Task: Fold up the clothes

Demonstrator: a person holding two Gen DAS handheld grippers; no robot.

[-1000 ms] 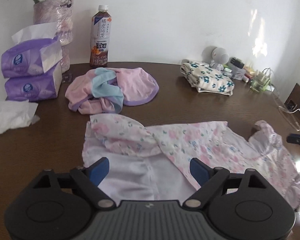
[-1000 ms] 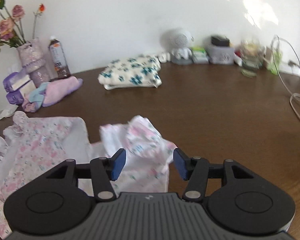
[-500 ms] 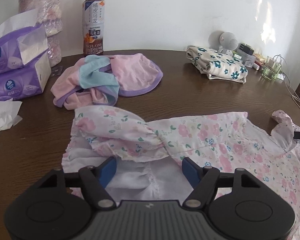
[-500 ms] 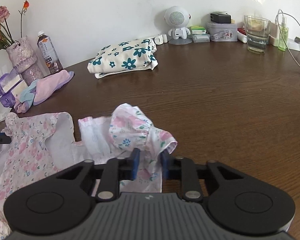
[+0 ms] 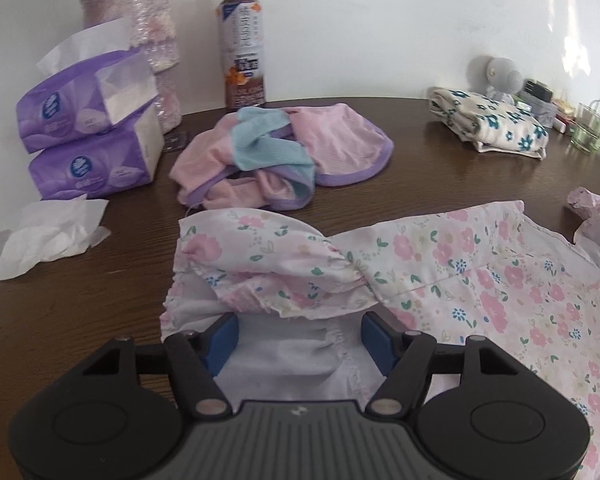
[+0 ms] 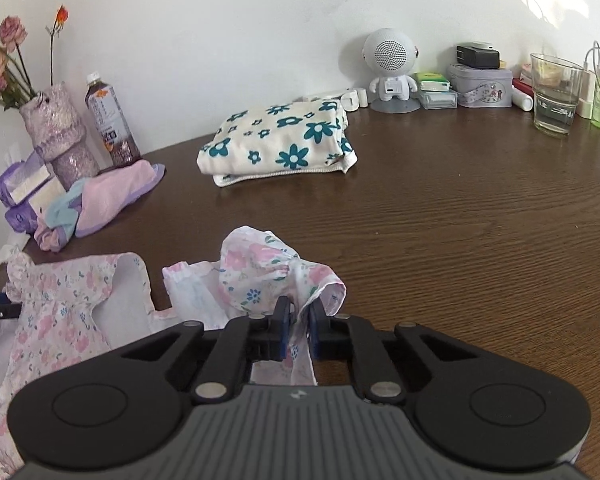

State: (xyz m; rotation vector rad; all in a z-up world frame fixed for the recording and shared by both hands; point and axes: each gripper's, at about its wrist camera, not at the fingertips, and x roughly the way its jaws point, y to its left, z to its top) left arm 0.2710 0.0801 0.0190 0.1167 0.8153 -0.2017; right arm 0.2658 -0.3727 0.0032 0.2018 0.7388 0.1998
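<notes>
The right hand-held gripper [image 6: 299, 322] is pinching a bunched sleeve of the floral dress [image 5: 480, 264], which lies spread on the surface [image 6: 460, 220] directly ahead of both tools, probably to draw that sleeve inward for a fold. The left hand-held gripper [image 5: 300, 336] is spread wide around the opposite sleeve, apparently ready to close. Beyond lie three garments: this dress, one crumpled pink garment [image 5: 332, 148], and one folded flowered cloth [image 6: 284, 140].

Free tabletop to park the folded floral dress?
Widest bare wood: right of the floral dress, in front of the folded blue-flower garment and drinking glass. Crowded: the back wall clutter, and the left corner with tissue packs and the pink pile.
</notes>
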